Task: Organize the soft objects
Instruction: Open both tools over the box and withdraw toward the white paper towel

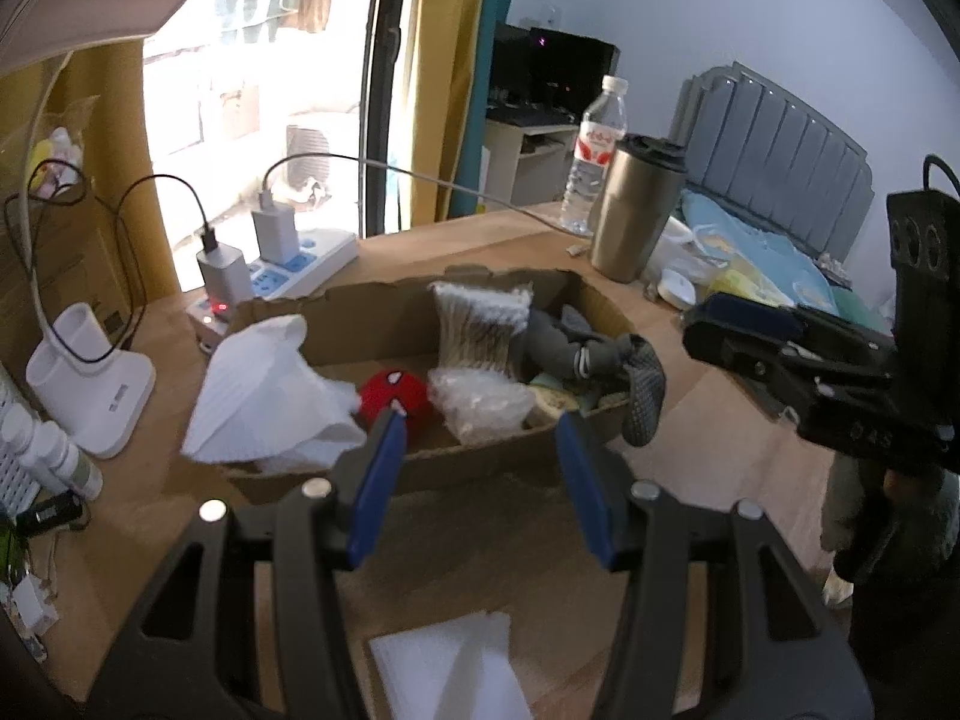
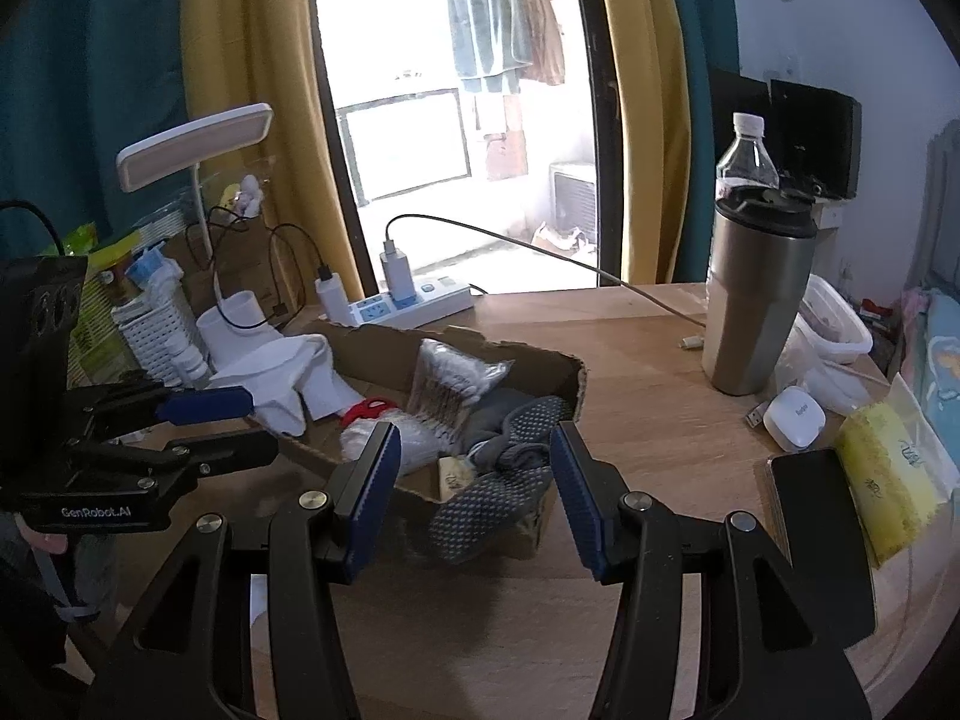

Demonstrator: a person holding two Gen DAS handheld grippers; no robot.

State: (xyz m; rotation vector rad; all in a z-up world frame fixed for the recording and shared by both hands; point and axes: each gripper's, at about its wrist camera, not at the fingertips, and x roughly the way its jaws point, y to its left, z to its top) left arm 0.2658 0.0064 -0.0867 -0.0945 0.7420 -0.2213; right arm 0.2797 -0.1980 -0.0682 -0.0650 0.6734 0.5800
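Cardboard box (image 2: 558,381) on the wooden table (image 2: 648,336) holds grey socks (image 2: 498,498), partly overhanging. Left gripper (image 1: 477,450), marked "GenRobot.AI", and right gripper (image 2: 474,468) stand part-open, empty. Bottle label (image 1: 594,150) unreadable.

Daylight pours through the tall glass door (image 1: 252,90) behind the wooden counter (image 2: 630,348), blown out to white glare in the left wrist view and milder in the right. The room's near side stays dim. Both fisheye views bend and darken at the edges and look slightly soft.
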